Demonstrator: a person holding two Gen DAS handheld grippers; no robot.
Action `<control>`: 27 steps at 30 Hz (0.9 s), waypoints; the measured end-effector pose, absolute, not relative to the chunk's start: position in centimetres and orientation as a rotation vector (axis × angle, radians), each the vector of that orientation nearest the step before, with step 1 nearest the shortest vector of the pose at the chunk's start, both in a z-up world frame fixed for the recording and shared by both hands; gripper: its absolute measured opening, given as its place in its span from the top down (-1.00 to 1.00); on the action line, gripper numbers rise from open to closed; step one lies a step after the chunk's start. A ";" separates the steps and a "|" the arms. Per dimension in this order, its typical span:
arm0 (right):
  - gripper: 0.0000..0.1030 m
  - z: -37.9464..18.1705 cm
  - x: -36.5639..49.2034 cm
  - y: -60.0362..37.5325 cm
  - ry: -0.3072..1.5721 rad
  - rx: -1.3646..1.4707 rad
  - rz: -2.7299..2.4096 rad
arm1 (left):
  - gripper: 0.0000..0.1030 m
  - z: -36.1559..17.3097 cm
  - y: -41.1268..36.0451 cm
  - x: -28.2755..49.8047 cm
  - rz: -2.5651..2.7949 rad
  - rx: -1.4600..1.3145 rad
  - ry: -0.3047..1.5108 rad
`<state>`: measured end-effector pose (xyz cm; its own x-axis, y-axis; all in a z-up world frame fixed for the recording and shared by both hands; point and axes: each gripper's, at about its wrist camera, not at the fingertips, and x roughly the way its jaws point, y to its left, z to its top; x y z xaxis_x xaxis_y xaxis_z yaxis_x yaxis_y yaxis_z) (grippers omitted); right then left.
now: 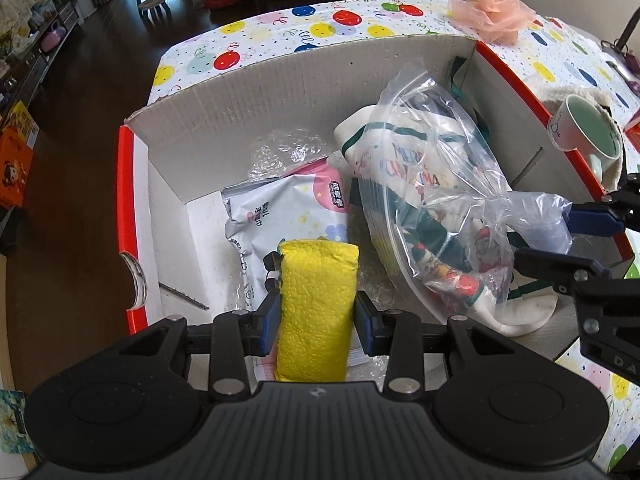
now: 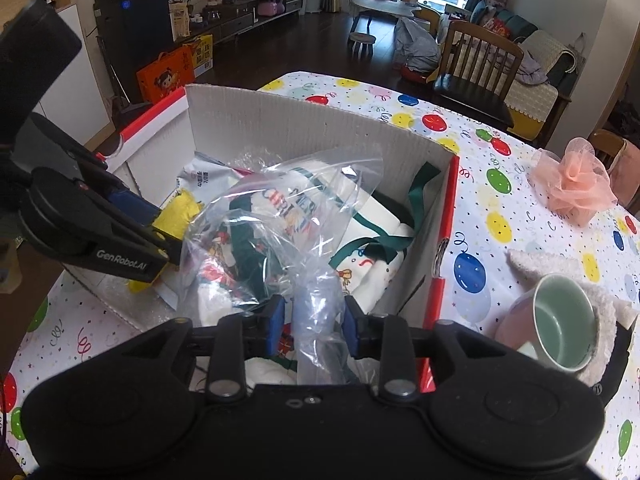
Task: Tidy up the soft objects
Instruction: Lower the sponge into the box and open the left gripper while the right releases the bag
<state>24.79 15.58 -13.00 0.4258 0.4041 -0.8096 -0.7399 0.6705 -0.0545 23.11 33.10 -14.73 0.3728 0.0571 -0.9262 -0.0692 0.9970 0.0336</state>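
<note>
A yellow sponge point(image 1: 316, 300) stands upright between the pads of my left gripper point(image 1: 318, 310), which is shut on it just above a pack of wipes point(image 1: 288, 208) inside the open cardboard box point(image 1: 280, 92). A clear zip bag point(image 1: 432, 184) of Christmas-print fabric leans in the right half of the box on a white bag with green straps point(image 2: 380, 216). The clear bag's twisted neck point(image 2: 316, 312) passes between the jaws of my right gripper point(image 2: 312, 320). They stand slightly apart from it, with a gap at the left pad. The left gripper point(image 2: 170, 236) with the sponge shows at the left in the right wrist view.
The box sits on a table with a balloon-print cloth point(image 2: 480, 200). Right of the box a green-lined mug point(image 2: 560, 320) rests on a fluffy beige cloth point(image 2: 532, 264). A pink mesh puff point(image 2: 572, 180) lies farther back. Bubble wrap point(image 1: 280, 152) lines the box floor. Chairs stand beyond the table.
</note>
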 end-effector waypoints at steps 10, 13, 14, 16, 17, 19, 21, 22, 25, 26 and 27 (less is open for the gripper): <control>0.20 -11.1 24.1 14.3 0.849 -0.385 0.738 | -0.21 -13.5 33.4 21.7 0.088 -0.044 1.122; 0.14 -10.2 23.9 13.7 0.839 -0.355 0.742 | -0.21 -12.6 33.2 21.1 0.086 -0.042 1.097; 0.09 -9.9 23.8 13.5 0.834 -0.348 0.742 | -0.21 -12.4 33.2 21.0 0.086 -0.043 1.090; 0.05 -9.2 23.4 13.1 0.822 -0.332 0.749 | -0.21 -11.8 33.2 20.6 0.084 -0.053 1.076; 0.03 -8.9 23.2 12.9 0.819 -0.325 0.752 | -0.21 -11.5 33.1 20.4 0.081 -0.057 1.069; 0.00 -8.3 22.9 12.5 0.809 -0.311 0.755 | -0.21 -10.8 32.9 19.9 0.077 -0.059 1.052; -0.03 -7.6 22.5 12.0 0.800 -0.293 0.759 | -0.22 -10.1 32.8 19.5 0.073 -0.056 1.031; -0.04 -7.2 22.4 11.8 0.796 -0.283 0.764 | -0.22 -9.7 32.7 19.3 0.069 -0.057 1.018; -0.11 -6.2 21.9 10.9 0.778 -0.257 0.767 | -0.24 -8.5 32.4 18.6 0.053 -0.065 0.984; -0.15 -5.9 21.7 10.5 0.772 -0.246 0.771 | -0.31 -8.1 32.2 18.5 0.049 -0.066 0.975; -0.17 -5.5 21.5 10.2 0.765 -0.237 0.770 | -0.35 -7.7 32.1 18.3 0.044 -0.068 0.963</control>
<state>21.46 10.17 -5.55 0.4686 0.5394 -0.6996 -0.7031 0.7072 0.0743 18.26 32.05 -7.70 0.5705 0.0070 -0.8212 -0.0675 0.9970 -0.0384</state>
